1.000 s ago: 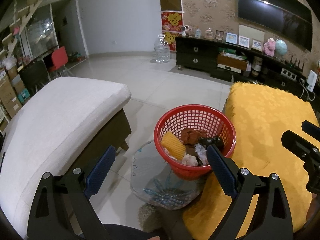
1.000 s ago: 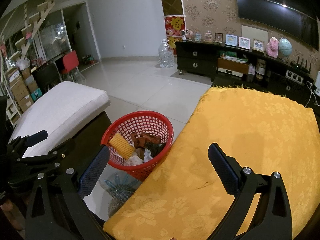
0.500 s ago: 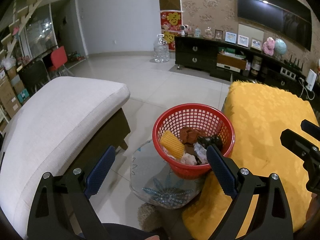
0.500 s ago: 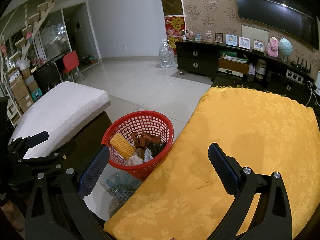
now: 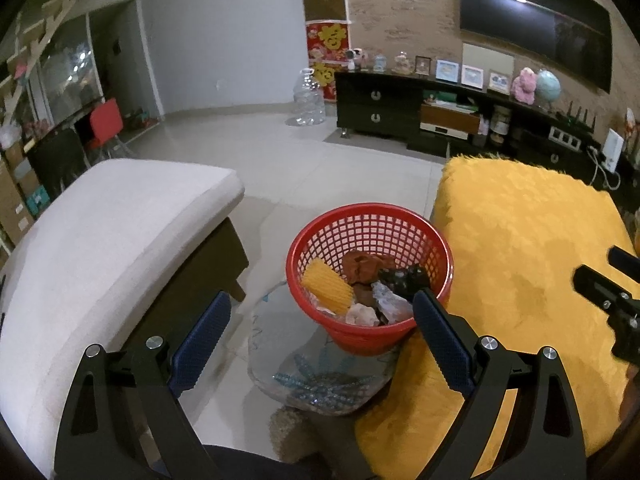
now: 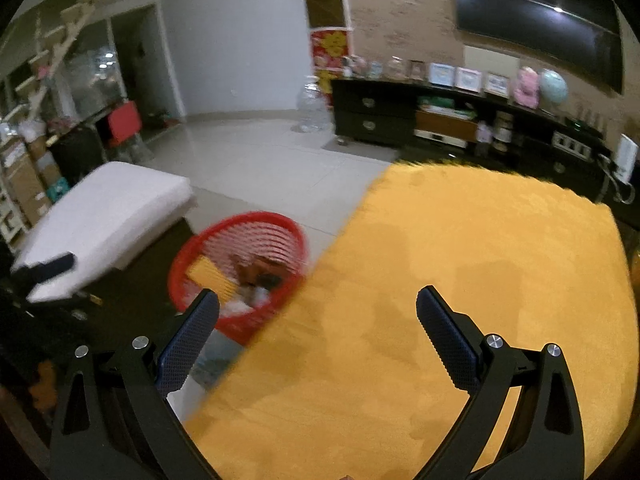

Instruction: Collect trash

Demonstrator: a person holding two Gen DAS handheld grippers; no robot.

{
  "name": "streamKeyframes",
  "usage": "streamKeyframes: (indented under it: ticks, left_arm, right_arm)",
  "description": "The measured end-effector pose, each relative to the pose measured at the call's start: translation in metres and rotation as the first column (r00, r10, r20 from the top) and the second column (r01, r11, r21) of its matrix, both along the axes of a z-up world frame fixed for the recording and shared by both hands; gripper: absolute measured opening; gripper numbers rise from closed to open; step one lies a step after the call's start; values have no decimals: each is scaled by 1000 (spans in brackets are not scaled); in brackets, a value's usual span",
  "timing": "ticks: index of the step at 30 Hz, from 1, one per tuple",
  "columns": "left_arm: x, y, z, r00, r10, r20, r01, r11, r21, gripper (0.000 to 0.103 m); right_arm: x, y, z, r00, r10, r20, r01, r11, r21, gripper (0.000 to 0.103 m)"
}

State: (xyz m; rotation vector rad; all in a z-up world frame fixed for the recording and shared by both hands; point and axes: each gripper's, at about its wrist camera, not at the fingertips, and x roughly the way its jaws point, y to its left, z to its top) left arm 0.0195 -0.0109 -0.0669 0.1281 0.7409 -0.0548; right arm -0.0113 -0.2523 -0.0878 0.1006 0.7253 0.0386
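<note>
1. Left wrist view: the left gripper (image 5: 320, 330) hangs with its two blue-padded fingers (image 5: 199, 344) spread wide and nothing between them.
2. Ahead of it a red basket (image 5: 340, 226) sits on a round glass stand (image 5: 320, 376) with a blue pattern, on the pale tiled floor (image 5: 300, 168).
3. The basket holds the trash: a ribbed yellow piece (image 5: 326, 286) on the left, a crumpled brown wad (image 5: 362, 266) in the middle, a dark lump (image 5: 402, 276) to the right, and pale crumpled scraps (image 5: 390, 306) toward the near rim.
4. The right finger's tip overlaps the basket's near right rim in the picture; whether they touch cannot be told.
5. A yellow cloth (image 5: 520, 248) covers the surface just right of the basket, and a beige cushion (image 5: 104, 232) lies well to the left.
6. The right gripper (image 5: 608, 296) shows at the right edge, over the yellow cloth.
7. At the back stand a dark cabinet (image 5: 380, 108) with picture frames on top, and a clear water jug (image 5: 308, 98) on the floor.
8. Right wrist view (blurred): the right gripper (image 6: 318, 334) is also spread wide and empty, above the yellow cloth (image 6: 460, 260), which fills most of the frame.
9. The red basket (image 6: 240, 232) lies to the left, against the cloth's edge, with the yellow piece (image 6: 210, 276) and darker trash inside.
10. The left finger (image 6: 186, 344) crosses the basket's near rim in the picture.
11. The beige cushion (image 6: 108, 204) is farther left, and the left gripper (image 6: 44, 268) shows dark at the left edge.
</note>
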Motion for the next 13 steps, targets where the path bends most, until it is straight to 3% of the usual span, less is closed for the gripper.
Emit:
streamKeyframes:
  ticks: [3,5,7,10,13]
  left_arm:
    - [-1,-10,-4,1000,-27,-15,27,1000,2,89]
    - [1,-17,-6,999,-42,-34,41,999,-2,89]
    - [4,-24,-9,997,-56,-61,56,998,-11,89]
    - [7,-35,-13,994,-68,-82,67,998,-13,89]
    - [8,-43,-15,992,-80,-93,79,997,-9,89]
  right_arm:
    - [-16,-56,-21,991,-123,-51,123,992,-17,96]
    - [-32,-106,-39,967,-238,-90,235,971,-44,96]
    - [-46,-150,-53,931,-345,-119,337,938,-83,96]
    - [-69,-227,-79,843,-512,-164,492,858,-148,96]
    - [-83,-280,-105,771,-600,-215,574,800,-173,96]
